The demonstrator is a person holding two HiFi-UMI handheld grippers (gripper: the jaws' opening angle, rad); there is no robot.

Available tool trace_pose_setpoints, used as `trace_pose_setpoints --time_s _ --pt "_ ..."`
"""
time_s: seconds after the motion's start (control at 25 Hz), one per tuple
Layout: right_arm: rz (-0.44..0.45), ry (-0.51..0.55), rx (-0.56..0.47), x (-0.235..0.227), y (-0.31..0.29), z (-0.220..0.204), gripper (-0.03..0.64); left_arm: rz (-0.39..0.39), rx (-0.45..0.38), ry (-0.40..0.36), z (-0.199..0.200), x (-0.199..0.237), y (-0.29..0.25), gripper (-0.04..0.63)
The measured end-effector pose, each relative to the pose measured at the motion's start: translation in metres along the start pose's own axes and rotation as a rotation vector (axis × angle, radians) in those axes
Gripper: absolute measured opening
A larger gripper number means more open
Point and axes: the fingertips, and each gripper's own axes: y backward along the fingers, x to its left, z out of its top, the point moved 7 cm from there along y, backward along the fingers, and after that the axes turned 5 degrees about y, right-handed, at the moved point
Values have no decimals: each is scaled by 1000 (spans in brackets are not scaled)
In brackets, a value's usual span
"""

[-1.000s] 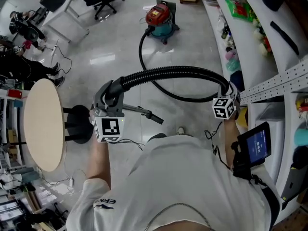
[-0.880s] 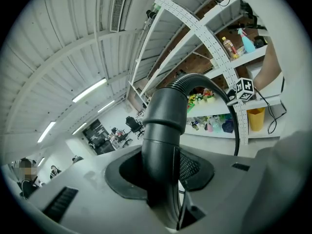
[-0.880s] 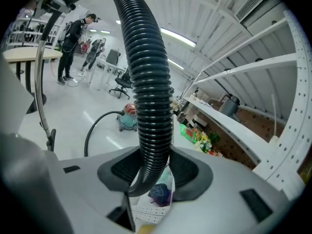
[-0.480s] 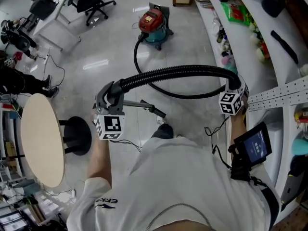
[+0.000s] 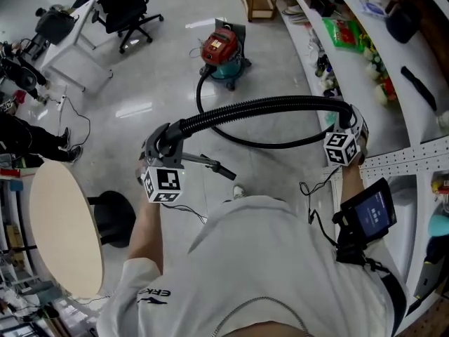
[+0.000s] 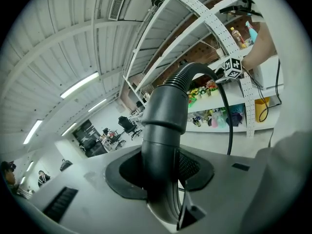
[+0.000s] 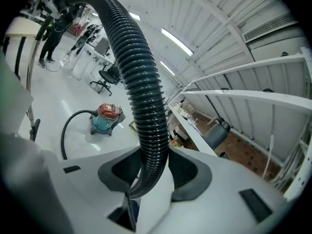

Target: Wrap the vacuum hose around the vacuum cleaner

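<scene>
Left gripper [image 5: 163,143]: jaws clamped on the smooth rigid cuff at the end of the vacuum hose [image 5: 266,105]. Right gripper [image 5: 346,122]: jaws closed on the ribbed hose further along. Between the two, the hose arches across in front of the person, held clear of the floor [image 5: 140,83]. From the right gripper it loops back to the vacuum cleaner [image 5: 221,48], which stands upright on the far part of the floor. Open floor lies between person and cleaner. Shelving [image 5: 393,62] borders the right edge, close beside the right gripper. A round table [image 5: 59,230] bounds the near left; an office chair [image 5: 123,5] stands far left.
</scene>
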Motion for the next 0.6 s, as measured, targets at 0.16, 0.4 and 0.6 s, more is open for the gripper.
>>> trace_pose_setpoints --time_s 0.16,0.4,0.6 --pt "-15 4 0 0 -19 25 172 -13 8 -10 -13 22 -24 138" --pt "-25 21 -11 -4 -47 58 169 -14 33 -11 -24 48 -55 138" --pt "-22 50 -35 -10 -89 76 167 -6 62 4 -25 60 -89 138"
